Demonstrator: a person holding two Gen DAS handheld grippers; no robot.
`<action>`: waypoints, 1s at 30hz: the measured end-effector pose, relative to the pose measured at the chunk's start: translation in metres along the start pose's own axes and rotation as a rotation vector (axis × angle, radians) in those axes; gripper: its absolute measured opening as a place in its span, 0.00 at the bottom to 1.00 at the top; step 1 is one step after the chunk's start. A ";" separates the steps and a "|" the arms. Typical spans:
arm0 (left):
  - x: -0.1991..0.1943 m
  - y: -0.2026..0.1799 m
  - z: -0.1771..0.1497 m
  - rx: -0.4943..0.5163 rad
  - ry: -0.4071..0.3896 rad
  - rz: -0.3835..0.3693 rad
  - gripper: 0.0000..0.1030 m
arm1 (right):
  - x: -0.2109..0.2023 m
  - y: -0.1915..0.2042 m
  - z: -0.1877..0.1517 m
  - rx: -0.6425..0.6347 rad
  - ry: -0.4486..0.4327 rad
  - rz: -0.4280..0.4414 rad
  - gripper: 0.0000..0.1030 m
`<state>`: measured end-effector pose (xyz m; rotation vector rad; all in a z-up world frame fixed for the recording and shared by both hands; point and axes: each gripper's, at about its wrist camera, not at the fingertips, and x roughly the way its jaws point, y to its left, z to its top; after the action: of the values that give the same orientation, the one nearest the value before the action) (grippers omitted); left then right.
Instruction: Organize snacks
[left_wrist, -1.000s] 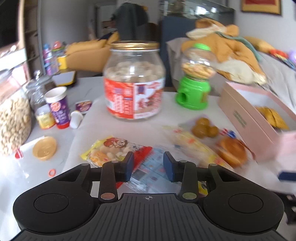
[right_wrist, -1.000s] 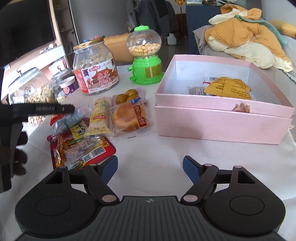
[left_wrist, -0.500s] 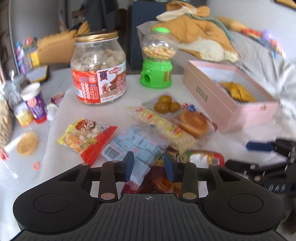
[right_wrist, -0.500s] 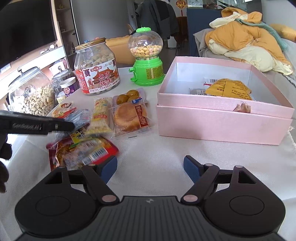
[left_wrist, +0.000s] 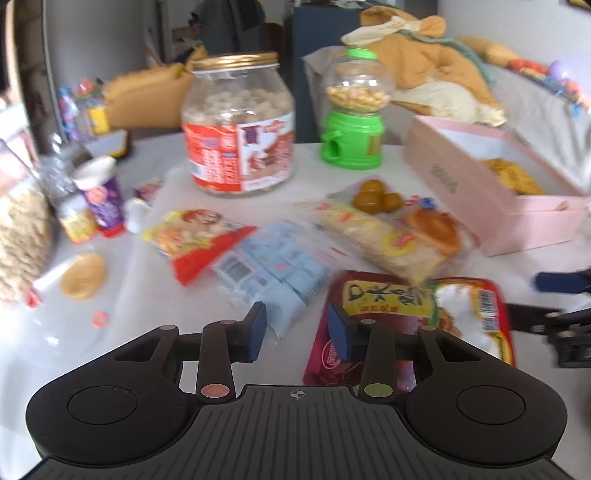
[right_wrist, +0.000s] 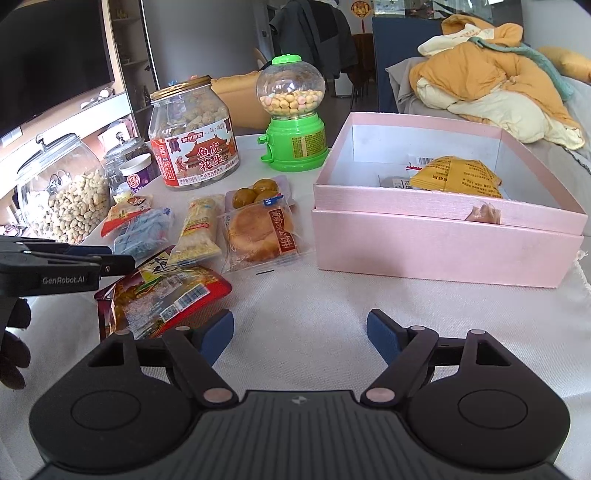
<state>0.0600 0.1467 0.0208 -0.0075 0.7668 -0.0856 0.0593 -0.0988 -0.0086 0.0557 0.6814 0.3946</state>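
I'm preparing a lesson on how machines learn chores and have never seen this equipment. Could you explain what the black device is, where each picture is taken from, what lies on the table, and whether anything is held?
No robot here: a person carries a two-finger gripper in each hand, each with a camera looking along its fingers. One view shows the left gripper, the other the right gripper. Both are open and hold nothing. On the white table lie wrapped snacks, including a red packet and a round cake, beside a peanut jar and a green candy dispenser. A pink box already holds a yellow packet.
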 end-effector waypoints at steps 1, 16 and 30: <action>-0.002 0.003 0.000 -0.030 0.007 -0.044 0.40 | 0.000 0.000 0.000 0.000 0.000 0.000 0.78; -0.002 0.071 0.051 -0.266 -0.158 0.047 0.40 | 0.000 0.001 0.000 -0.005 0.001 -0.002 0.78; 0.066 0.077 0.078 -0.440 -0.023 0.083 0.42 | 0.001 0.002 -0.001 -0.016 0.002 -0.009 0.78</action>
<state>0.1671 0.2158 0.0282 -0.3934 0.7496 0.1626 0.0590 -0.0962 -0.0094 0.0375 0.6799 0.3916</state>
